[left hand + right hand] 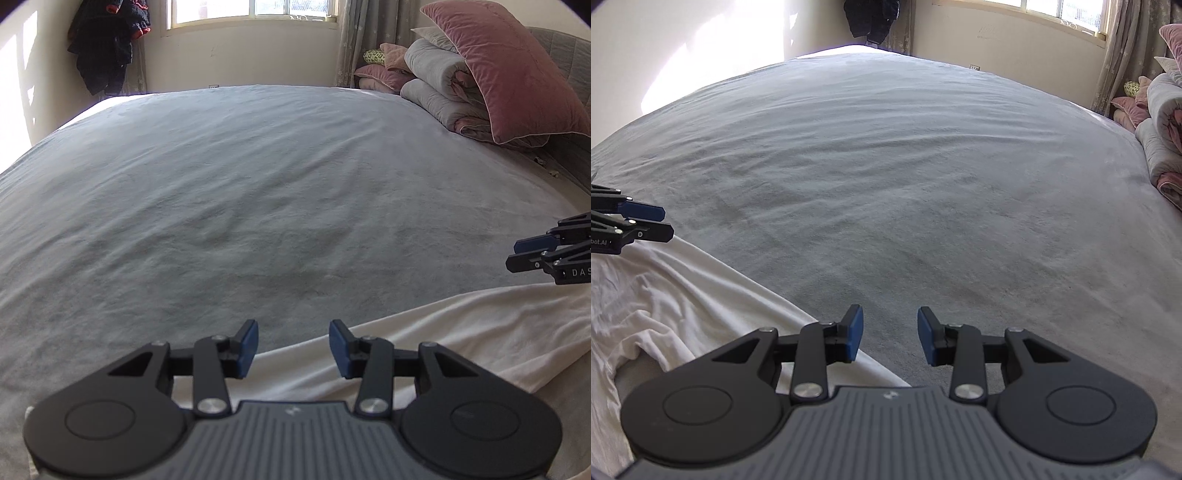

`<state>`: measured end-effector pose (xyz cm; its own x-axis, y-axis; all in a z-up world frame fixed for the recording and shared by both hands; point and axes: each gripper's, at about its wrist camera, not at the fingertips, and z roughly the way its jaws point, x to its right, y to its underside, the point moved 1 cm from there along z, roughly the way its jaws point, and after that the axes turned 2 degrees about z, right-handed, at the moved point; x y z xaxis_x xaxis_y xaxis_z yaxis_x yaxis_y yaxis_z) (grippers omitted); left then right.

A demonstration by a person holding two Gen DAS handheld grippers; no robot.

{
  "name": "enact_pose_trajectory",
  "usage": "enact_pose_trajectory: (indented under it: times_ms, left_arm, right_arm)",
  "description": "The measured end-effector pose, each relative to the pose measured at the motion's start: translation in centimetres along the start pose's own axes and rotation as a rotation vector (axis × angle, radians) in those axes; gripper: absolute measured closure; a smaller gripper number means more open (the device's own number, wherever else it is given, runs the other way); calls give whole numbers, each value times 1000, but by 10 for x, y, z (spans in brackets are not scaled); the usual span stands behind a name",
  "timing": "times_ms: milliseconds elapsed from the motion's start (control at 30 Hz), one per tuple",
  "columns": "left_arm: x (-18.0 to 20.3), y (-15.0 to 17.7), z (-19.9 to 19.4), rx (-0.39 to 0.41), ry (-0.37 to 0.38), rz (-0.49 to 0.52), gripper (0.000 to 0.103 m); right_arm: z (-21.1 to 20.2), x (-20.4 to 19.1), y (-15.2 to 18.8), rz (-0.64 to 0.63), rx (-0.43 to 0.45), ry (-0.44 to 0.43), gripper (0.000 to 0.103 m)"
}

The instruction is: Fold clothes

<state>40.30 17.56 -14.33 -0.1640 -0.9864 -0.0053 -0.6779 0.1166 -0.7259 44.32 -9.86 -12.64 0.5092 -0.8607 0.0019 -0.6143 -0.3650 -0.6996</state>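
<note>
The white garment [665, 306] lies rumpled on the near side of the grey bed [258, 184]. Both the left gripper [293, 345] and right gripper [890, 338] hover above its edge, jaws partly apart and empty. Thin, limp cloth probably: pinch corners or hems.

Grey bedspread [258, 177] wrinkled across the bed, pink pillow [509, 74] leaning on rolled grey quilts [439, 81] at right, dark garment [107, 44] hanging by the sunlit window [251, 11], patterned curtain [351, 44] alongside.
</note>
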Motion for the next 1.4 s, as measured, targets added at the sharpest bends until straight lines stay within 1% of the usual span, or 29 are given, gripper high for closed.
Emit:
enact_pose_trajectory:
  times_ms: [100,233,433,533,700,833,867,933,967,1000,1033,1067,1100,1133,1167,1200,1300,1400]
  left_arm:
    - [9,0,7,-13,1,27,60]
    - [7,2,14,-41,-9,43,60]
    - [3,2,14,-51,9,55,61]
    - [7,0,13,-54,28,65,65]
    - [33,-7,20,-59,72,113,65]
    - [59,-12,29,-62,103,149,66]
    - [64,-13,31,-61,105,159,68]
    - [73,-14,35,-62,112,170,72]
    - [77,-15,36,-61,121,174,77]
    - [80,-15,37,-62,134,178,87]
    - [82,-15,38,-64,141,183,91]
    - [84,-15,38,-65,148,187,97]
    - [86,-14,38,-65,151,193,102]
    - [89,-13,37,-61,145,203,102]
    - [90,-13,36,-55,138,216,103]
    - [92,-12,35,-48,134,226,103]
    - [90,-12,33,-19,128,222,103]
    - [88,-14,31,24,117,200,103]
  right_arm:
    - [-10,18,8,1,-9,10,66]
    - [-24,47,22,-14,-43,35,66]
    - [-44,92,49,-42,-132,92,66]
    - [-54,114,64,-44,-170,127,66]
    - [-64,147,82,-13,-197,207,66]
    - [-62,166,96,18,-218,257,66]
    - [-61,169,99,22,-222,267,66]
    - [-63,177,105,55,-206,259,66]
    - [-63,179,107,74,-201,250,66]
    - [-62,181,108,92,-198,243,66]
    - [-62,182,109,100,-196,234,67]
    - [-63,181,110,103,-195,225,73]
    - [-64,181,111,105,-193,216,82]
    - [-64,179,112,102,-194,206,88]
    - [-65,177,112,91,-195,200,97]
    - [-65,174,112,79,-192,204,99]
    - [-69,168,112,56,-167,232,100]
    - [-73,168,108,52,-116,288,100]
